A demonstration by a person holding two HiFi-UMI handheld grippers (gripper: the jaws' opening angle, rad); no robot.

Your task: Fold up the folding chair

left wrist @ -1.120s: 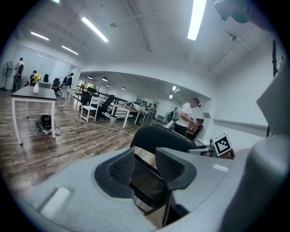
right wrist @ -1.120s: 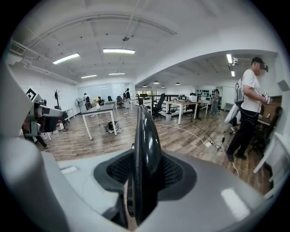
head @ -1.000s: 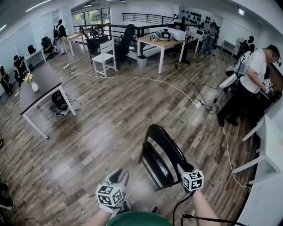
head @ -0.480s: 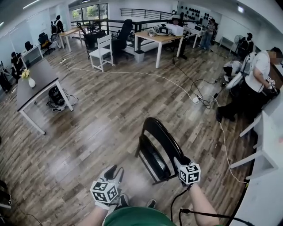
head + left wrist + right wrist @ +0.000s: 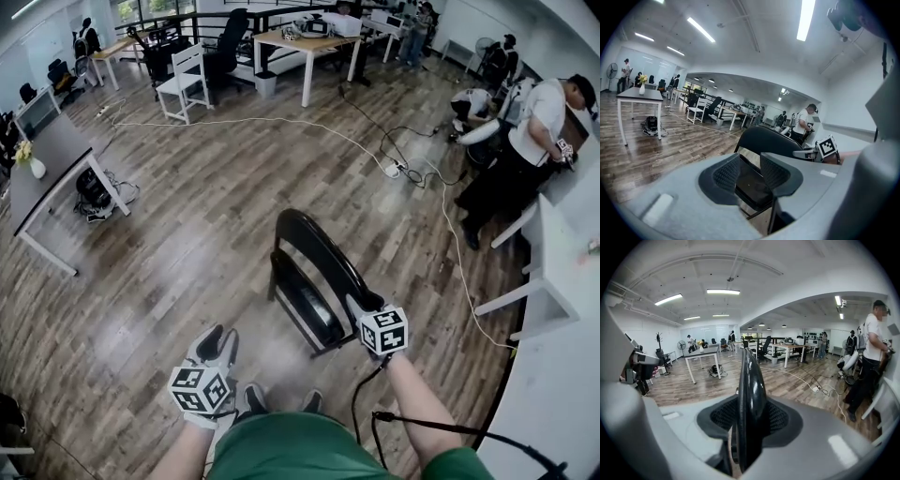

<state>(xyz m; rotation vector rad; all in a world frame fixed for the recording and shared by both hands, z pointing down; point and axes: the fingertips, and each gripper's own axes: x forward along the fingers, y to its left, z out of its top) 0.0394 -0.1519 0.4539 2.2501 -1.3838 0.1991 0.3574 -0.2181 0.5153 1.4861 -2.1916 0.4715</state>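
The grey two-jaw right gripper (image 5: 360, 307) is clamped on the curved back edge of the black folding chair (image 5: 314, 246), with the bare right forearm (image 5: 419, 405) stretched forward. The grey two-jaw left gripper (image 5: 217, 339) hovers low, jaws apart, gripping nothing, tilted slightly down.

A wooden desk (image 5: 300, 39) stands far across the plank floor. Left of it are a bin (image 5: 266, 84), an office chair (image 5: 225, 47) and a white chair (image 5: 185, 82). A cable (image 5: 281, 120) passes before it to a power strip (image 5: 392, 170). Far right of it stands a person (image 5: 534, 122).
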